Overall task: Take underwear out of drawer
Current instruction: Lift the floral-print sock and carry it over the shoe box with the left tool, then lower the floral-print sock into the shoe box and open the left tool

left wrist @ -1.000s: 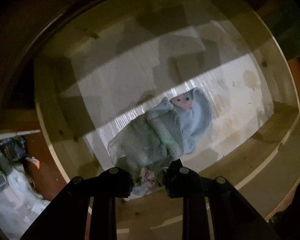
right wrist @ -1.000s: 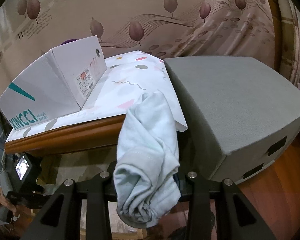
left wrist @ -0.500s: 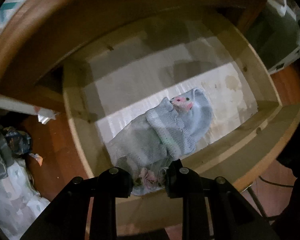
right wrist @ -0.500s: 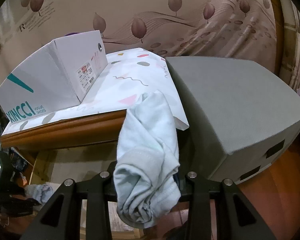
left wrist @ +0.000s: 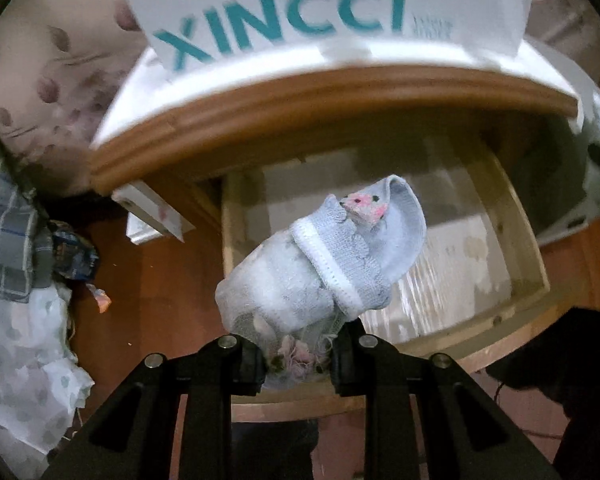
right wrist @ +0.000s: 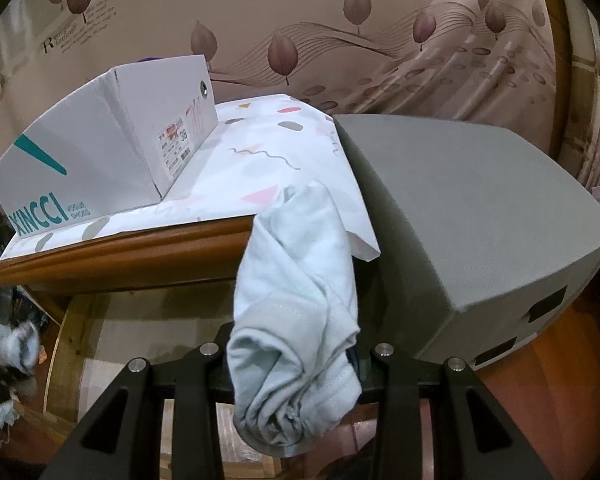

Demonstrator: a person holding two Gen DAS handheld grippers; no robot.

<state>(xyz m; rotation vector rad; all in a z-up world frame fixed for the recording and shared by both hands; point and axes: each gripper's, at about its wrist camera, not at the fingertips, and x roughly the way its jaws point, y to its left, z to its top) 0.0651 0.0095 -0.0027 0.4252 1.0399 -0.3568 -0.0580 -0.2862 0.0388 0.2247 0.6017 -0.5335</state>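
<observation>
Pinching only the edge of the blue underwear [left wrist: 324, 272] above the drawer [left wrist: 528, 264], the left tool [left wrist: 298, 356] could let it slip; the right tool [right wrist: 296, 360] squeezes pale underwear [right wrist: 296, 320].

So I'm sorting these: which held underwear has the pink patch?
The lacy blue underwear in the left claw; the right claw holds a plain pale underwear.

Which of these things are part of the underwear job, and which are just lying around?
Part of the job:
- left gripper, clamping blue lacy underwear
- right gripper, clamping pale rolled underwear
- open wooden drawer

Just lying about:
- XINCCI shoe box
- patterned cloth
- grey cabinet
</observation>
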